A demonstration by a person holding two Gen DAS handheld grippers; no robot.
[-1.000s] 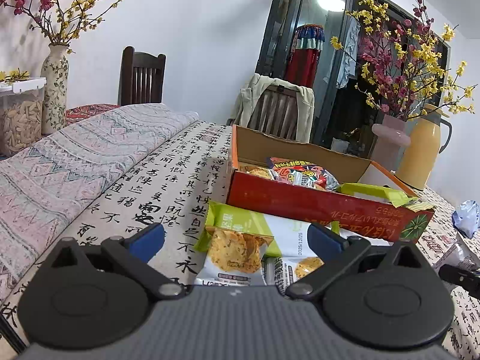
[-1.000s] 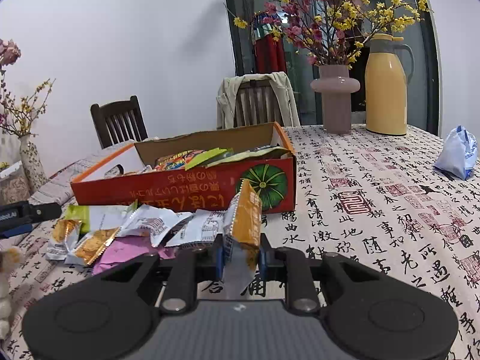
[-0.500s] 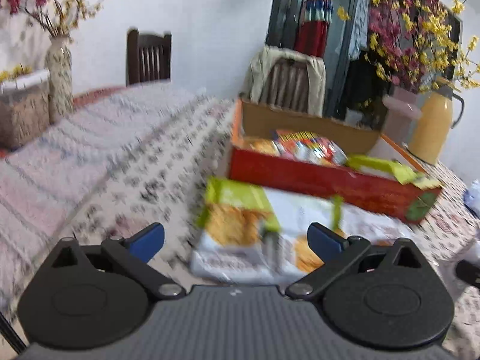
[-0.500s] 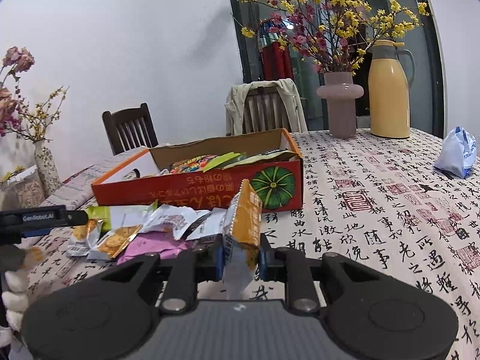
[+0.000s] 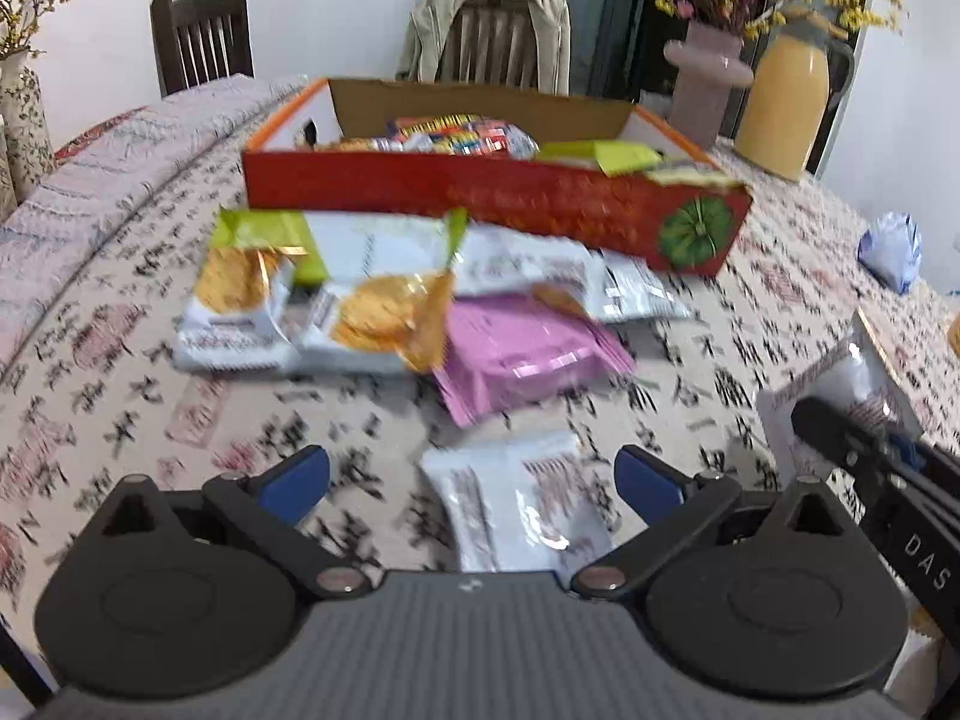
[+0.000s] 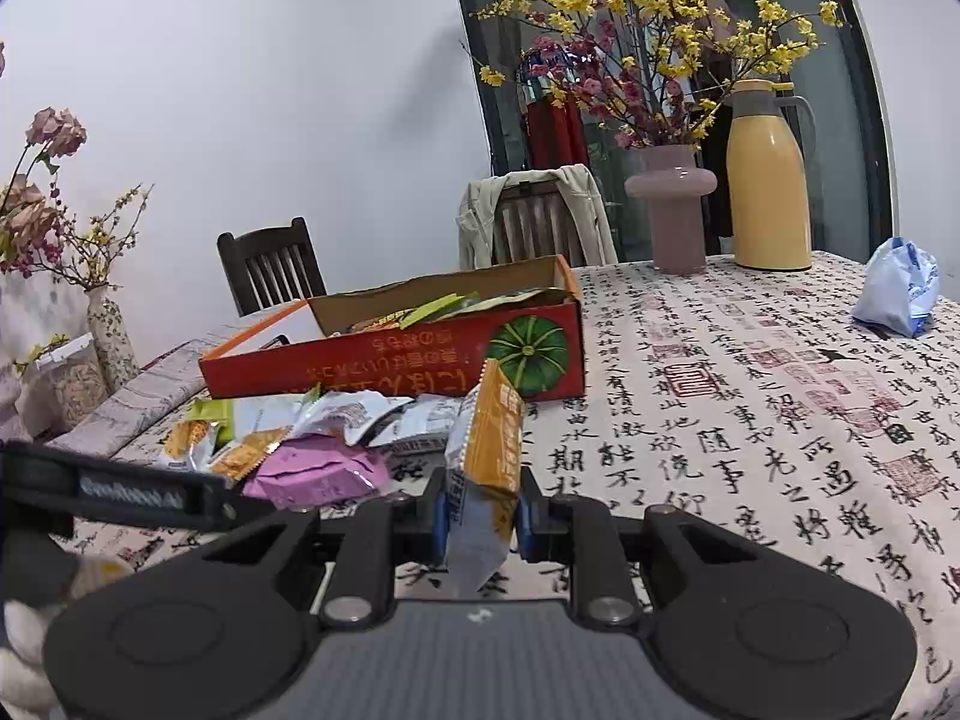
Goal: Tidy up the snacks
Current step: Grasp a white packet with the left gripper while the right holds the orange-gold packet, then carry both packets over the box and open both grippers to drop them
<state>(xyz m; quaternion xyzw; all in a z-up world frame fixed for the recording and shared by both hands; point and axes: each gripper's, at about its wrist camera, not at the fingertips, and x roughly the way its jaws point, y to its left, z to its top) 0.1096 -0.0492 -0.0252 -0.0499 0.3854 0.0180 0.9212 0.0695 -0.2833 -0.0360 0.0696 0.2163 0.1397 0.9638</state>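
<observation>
Calligraphy-printed cloth covered the worktop (image 6: 750, 420), with 2 wooden chairs, a pink vase of blossoms (image 6: 675, 204) and a yellow jug (image 6: 768, 180) at its far side. On the cloth sat a red cardboard box (image 5: 480, 192), open at the top and already holding several snack packets. Just in front of its long wall lay a loose heap of snacks: 2 green-and-white cracker packets (image 5: 312, 294), a pink packet (image 5: 522, 348) and some silver-white ones, overlapping each other. Nearer, apart from the heap, a single white packet (image 5: 516, 504) lay flat on the cloth. The left gripper (image 5: 471, 477) was over it with its blue-tipped fingers spread wide, 1 on each side of the packet and not touching it; the view was motion-blurred. The right gripper (image 6: 480, 516) was pressed together on an orange-and-white snack packet (image 6: 489, 450), pinching its lower part so that it stood upright, lifted off the cloth in front of the box's pumpkin-printed corner. A blue-and-white bag (image 6: 897, 288) rested well apart toward the right edge.
</observation>
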